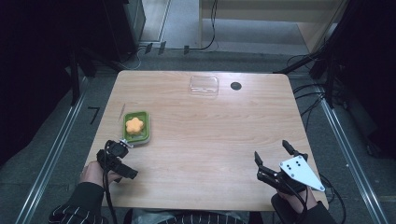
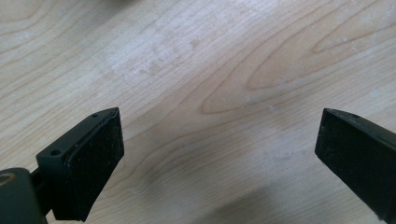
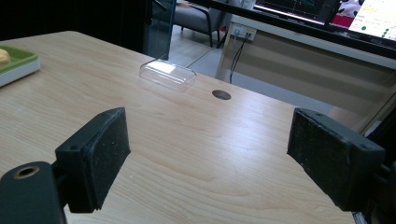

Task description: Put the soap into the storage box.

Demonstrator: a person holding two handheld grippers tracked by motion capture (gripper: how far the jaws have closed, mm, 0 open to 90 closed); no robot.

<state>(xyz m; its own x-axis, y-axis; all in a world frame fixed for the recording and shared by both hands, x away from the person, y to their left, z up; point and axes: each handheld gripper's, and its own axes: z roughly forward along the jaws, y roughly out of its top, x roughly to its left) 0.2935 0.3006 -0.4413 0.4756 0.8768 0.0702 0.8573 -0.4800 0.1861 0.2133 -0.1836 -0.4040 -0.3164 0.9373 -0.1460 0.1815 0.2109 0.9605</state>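
A green tray (image 1: 144,133) holding an orange flower-shaped piece (image 1: 134,125) sits on the wooden table's left side. My left gripper (image 1: 125,159) is just in front of the tray, tilted down at bare wood, jaws wide open and empty (image 2: 219,121). My right gripper (image 1: 271,151) hovers near the front right edge, also open with nothing between its pads (image 3: 210,121). A clear plastic box (image 1: 204,85) lies at the far middle of the table. The right gripper view shows the box (image 3: 167,73) ahead and the tray (image 3: 18,65) at far left.
A black round hole (image 1: 236,86) sits in the tabletop right of the clear box. A thin stick (image 1: 122,111) lies left of the tray. Bare wood (image 1: 205,135) spans the middle. Cables and metal rails run on the floor around the table.
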